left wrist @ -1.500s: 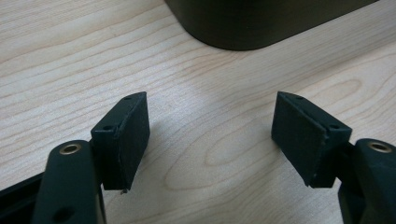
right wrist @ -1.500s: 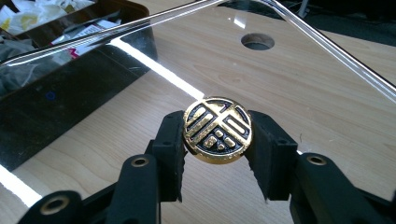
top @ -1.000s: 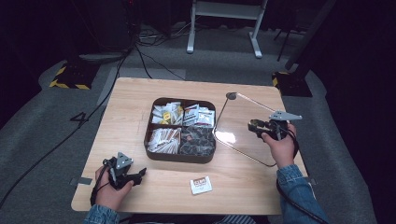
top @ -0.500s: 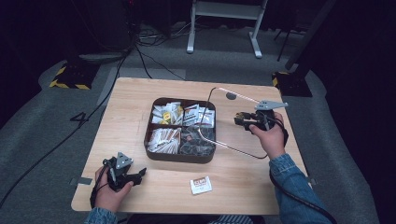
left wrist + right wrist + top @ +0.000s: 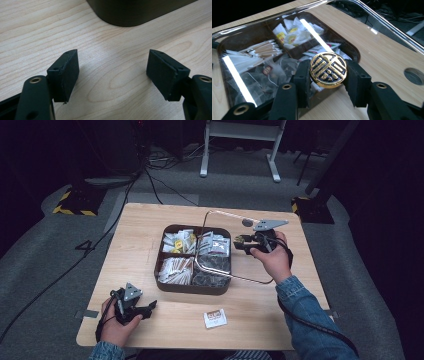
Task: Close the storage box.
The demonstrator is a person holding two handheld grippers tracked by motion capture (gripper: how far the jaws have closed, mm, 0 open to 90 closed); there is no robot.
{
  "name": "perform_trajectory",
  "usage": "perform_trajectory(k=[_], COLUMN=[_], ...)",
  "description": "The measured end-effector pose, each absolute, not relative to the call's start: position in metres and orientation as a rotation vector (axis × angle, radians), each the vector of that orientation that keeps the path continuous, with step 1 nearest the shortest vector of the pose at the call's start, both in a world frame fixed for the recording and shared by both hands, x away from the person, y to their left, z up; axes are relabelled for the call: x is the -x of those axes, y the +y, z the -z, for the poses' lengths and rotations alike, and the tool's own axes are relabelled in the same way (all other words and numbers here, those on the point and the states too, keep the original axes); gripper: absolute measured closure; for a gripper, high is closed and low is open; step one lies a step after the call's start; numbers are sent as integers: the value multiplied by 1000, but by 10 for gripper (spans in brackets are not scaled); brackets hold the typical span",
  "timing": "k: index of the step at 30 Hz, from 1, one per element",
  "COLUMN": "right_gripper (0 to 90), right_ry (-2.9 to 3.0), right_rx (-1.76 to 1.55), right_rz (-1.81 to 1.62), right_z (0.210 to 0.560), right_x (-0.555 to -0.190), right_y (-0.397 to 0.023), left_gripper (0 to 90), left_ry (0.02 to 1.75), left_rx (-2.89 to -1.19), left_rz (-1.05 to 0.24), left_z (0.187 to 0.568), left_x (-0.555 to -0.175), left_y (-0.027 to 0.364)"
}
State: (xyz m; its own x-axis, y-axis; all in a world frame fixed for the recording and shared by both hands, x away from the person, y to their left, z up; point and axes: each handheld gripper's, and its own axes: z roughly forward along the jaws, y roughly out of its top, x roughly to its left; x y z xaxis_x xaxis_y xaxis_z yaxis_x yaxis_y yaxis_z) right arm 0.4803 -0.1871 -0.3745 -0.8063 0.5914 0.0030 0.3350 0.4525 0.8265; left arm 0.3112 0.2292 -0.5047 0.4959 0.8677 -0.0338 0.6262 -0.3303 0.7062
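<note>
One clear lid [image 5: 220,247] (gold knob [image 5: 328,70] gripped) moved over one box [image 5: 172,287].

On the table [image 5: 150,235], mid-way, a compartment box [image 5: 192,287] — packets in it; clear lid [image 5: 220,265] tilted above its right half; before the box, a lone sachet [image 5: 215,318].

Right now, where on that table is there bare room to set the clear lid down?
Bare wood lies left of the brown tray, behind it along the far edge, and right of the hand holding the lid. In front it is tighter: a small packet and the left tongs rest there.
</note>
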Motion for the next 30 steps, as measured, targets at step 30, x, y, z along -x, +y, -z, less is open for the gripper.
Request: perform_trajectory(k=[30], right_gripper=[590], right_ry=[2568], right_rx=[-682], right_rz=[-1237], right_z=[384], right_x=[-502], right_y=[-86], left_gripper=[231], left_ry=[1206], left_rx=[-2089], left_rz=[-454], left_z=[505], left_x=[-315], left_y=[229])
